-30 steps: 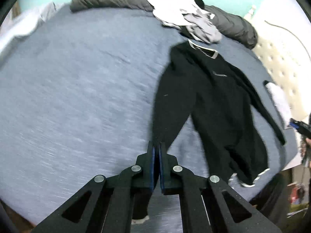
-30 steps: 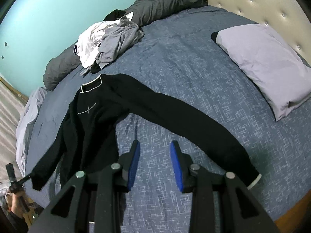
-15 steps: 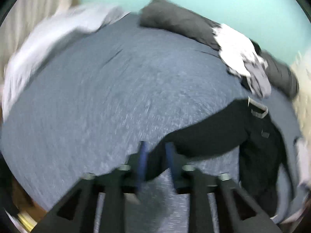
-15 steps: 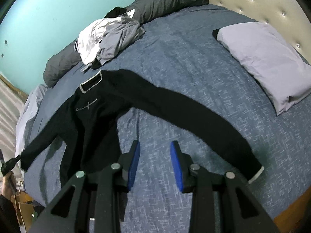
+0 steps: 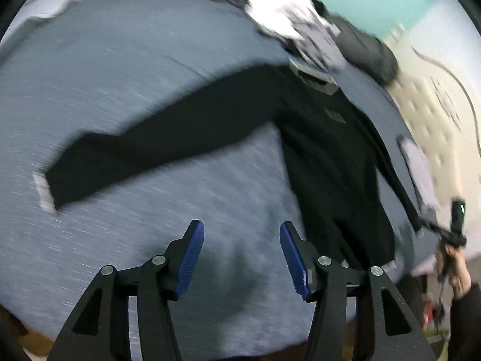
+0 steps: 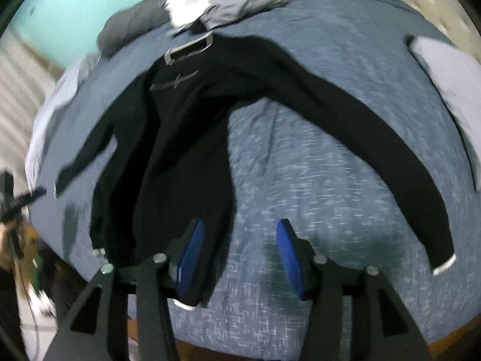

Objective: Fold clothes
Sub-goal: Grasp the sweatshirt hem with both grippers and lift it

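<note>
A black long-sleeved sweater with a pale collar lies spread face up on the blue-grey bed. One sleeve stretches out to the left and ends in a white cuff. My left gripper hangs over bare sheet below that sleeve; its jaws are opening and nothing is between them. In the right wrist view the sweater fills the middle, its other sleeve running right to a white cuff. My right gripper hovers at the hem, jaws opening, with only sheet between them.
A heap of white and grey clothes lies against a rolled dark grey duvet at the far side. A pale pillow rests by the tufted headboard. The bed's wooden edge runs just below the right gripper.
The left gripper opened and let go of the sleeve, which now lies stretched out to the left. The right gripper swung over toward the sweater's hem and its jaws widened.
</note>
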`<state>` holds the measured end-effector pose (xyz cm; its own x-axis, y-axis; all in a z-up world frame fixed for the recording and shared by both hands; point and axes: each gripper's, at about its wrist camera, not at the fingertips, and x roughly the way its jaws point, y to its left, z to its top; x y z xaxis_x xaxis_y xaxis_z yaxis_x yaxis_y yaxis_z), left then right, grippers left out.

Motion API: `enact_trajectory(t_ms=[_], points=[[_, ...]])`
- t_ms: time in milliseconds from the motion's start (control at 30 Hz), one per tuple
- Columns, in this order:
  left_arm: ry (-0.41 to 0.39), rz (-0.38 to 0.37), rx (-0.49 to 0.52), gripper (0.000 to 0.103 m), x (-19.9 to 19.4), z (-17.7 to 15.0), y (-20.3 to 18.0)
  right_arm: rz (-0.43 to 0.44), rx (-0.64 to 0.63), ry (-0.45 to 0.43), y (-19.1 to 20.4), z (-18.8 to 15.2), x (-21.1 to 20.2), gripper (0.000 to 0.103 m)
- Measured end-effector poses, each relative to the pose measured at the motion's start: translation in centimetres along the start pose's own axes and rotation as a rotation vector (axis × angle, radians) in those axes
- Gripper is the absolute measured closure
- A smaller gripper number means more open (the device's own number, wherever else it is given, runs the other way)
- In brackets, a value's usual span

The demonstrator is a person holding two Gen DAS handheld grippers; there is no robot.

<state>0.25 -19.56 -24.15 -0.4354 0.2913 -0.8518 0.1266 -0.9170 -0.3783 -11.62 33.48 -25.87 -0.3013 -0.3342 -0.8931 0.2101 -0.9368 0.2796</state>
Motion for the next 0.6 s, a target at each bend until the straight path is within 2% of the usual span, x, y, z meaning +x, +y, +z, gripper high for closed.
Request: enact_trajectory(t_ms=[133, 233, 333, 467, 533, 567, 600], points=[[0.096, -0.071, 0.058, 0.046, 4.5, -2.0, -4.6, 0.028, -0.053, 0.097, 2.1, -0.9, 2.8, 0.052], [0.147, -0.096, 0.065, 0.046, 6.9, -3.4, -6.8, 0.014, -0.092, 0.171, 3.4, -2.1, 4.8, 0.052], [0.182, -0.115, 0.065, 0.046, 8.5, -4.4, -8.2, 0.044, -0.083, 0.207, 3.5, -3.1, 6.3, 0.052], [0.229, -0.106, 0.079, 0.047, 10.5, -5.2, -9.3, 0.035, -0.076, 0.226, 3.4, -4.0, 7.7, 0.052], [0.251, -0.1, 0.084, 0.052, 11.6, -5.5, -9.6, 0.045, -0.063, 0.236, 3.2, -4.4, 8.3, 0.054], [0.253, -0.114, 0.084, 0.055, 11.8, -5.7, -9.7, 0.057, -0.057, 0.231, 3.1, -4.5, 8.4, 0.062], [0.254, -0.123, 0.084, 0.064, 12.0, -5.8, -9.8, 0.072, -0.057, 0.225, 3.1, -4.7, 8.5, 0.066]])
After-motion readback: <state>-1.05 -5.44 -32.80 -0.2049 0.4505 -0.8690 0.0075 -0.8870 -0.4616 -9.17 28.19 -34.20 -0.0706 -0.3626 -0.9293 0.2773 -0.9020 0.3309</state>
